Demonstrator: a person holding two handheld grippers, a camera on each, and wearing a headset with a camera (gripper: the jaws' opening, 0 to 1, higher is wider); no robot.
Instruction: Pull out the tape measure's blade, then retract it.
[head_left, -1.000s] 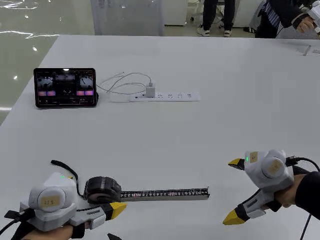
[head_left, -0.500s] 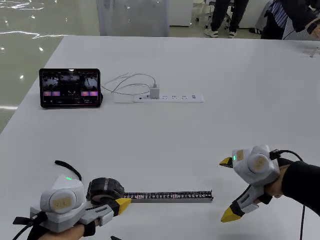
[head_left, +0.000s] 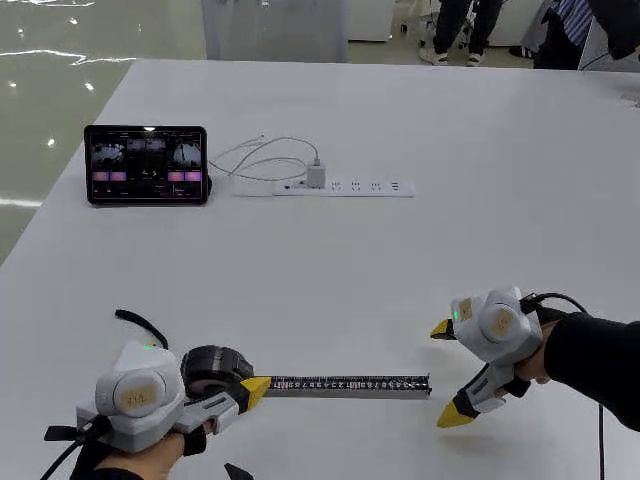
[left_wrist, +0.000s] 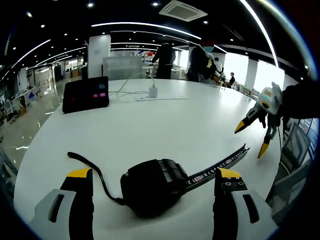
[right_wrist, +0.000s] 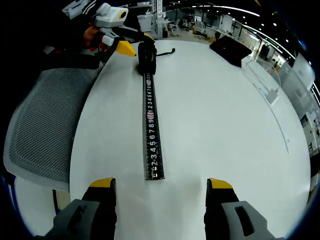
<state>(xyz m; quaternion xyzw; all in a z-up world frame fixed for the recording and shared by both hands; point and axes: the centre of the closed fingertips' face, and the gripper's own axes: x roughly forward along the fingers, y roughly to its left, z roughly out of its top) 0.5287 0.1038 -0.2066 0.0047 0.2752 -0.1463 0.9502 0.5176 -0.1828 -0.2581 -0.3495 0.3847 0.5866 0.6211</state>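
Left claw (left_wrist: 154, 173) apart, framing tape measure (left_wrist: 150, 187) (case partly hidden from above), right claw (right_wrist: 161, 183) apart, blade (right_wrist: 151, 120) extended

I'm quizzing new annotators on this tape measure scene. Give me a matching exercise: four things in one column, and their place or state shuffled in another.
1 tape measure case
2 blade tip
3 tablet
4 power strip

A screen lit, far left of the table
B between the left hand-held gripper's open jaws
C charger plugged in
D just ahead of the right hand-held gripper's open jaws

Pairs: 1-B, 2-D, 3-A, 4-C
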